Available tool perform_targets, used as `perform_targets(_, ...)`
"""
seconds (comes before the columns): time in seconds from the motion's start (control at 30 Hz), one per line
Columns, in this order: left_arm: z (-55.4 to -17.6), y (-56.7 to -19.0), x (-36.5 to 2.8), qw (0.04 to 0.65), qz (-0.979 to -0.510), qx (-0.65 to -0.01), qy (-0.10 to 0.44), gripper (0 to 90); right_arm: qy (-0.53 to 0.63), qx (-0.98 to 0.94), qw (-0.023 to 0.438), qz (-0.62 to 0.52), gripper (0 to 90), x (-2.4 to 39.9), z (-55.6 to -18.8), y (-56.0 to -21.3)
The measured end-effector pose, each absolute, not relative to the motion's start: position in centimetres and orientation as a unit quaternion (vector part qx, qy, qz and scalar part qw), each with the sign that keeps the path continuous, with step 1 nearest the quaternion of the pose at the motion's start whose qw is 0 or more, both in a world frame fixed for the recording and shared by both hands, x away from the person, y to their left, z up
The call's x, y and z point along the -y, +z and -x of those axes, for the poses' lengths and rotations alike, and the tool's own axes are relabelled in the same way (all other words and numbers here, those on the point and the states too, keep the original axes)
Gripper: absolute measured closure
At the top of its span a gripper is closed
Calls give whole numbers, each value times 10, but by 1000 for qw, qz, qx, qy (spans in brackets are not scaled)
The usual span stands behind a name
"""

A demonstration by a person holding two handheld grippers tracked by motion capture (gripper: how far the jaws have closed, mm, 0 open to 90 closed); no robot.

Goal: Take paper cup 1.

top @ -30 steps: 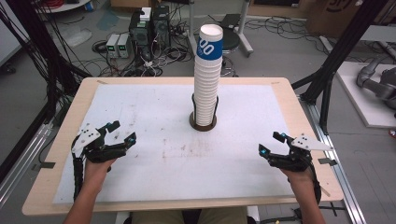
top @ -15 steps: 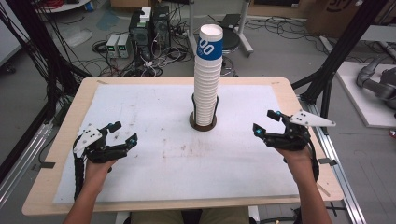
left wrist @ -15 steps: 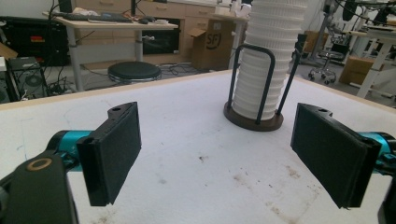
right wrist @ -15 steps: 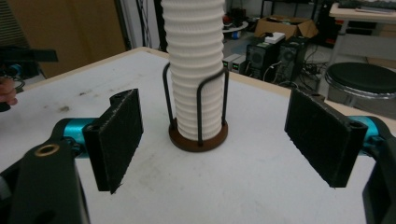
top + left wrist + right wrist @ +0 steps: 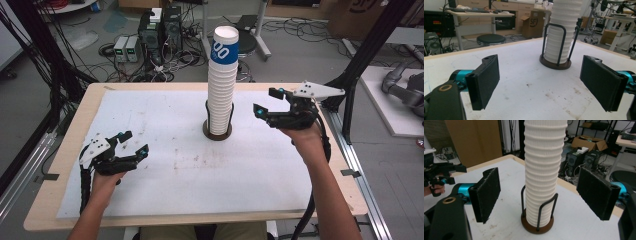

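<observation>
A tall stack of white paper cups (image 5: pixel 222 85), its top cup banded blue, stands in a dark wire holder with a round brown base (image 5: pixel 217 133) at the table's middle back. My right gripper (image 5: pixel 266 102) is raised to the right of the stack, open, jaws pointing left at it with nothing between them. The right gripper view has the stack (image 5: pixel 544 170) centred ahead between the jaws, still apart from them. My left gripper (image 5: pixel 134 142) rests low at the front left, open and empty. Ahead and to the right in the left gripper view are the stack (image 5: pixel 562 30) and holder base (image 5: pixel 555 63).
A white sheet (image 5: pixel 190 170) covers the wooden table (image 5: pixel 65 145). Off the table lie cables and computer boxes (image 5: pixel 150 40) at the back, black frame posts (image 5: pixel 360 65) at the right, and a metal rail (image 5: pixel 360 175) along the right edge.
My right gripper has lifted off the table's right side and travelled forward and left, closing in on the cup stack. The left gripper has stayed in place.
</observation>
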State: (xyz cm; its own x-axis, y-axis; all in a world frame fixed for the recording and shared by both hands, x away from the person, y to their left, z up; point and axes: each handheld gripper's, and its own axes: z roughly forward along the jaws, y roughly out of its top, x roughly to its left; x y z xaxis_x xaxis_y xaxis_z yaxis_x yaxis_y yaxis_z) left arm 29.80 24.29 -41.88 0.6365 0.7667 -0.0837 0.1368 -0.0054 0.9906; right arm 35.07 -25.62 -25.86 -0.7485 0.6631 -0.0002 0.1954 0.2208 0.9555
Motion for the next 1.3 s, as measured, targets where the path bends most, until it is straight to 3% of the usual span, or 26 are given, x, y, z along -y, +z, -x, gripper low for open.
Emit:
perform_targets(0.77,-299,-415,-237,624,-658,-355,227,158,550,-760,209,-276,196,202,-415,-178)
perform_targets(1.3,-301,-417,-239,625,-656,-359,223,158,529,-769,209,-293,196,170,-446,-160)
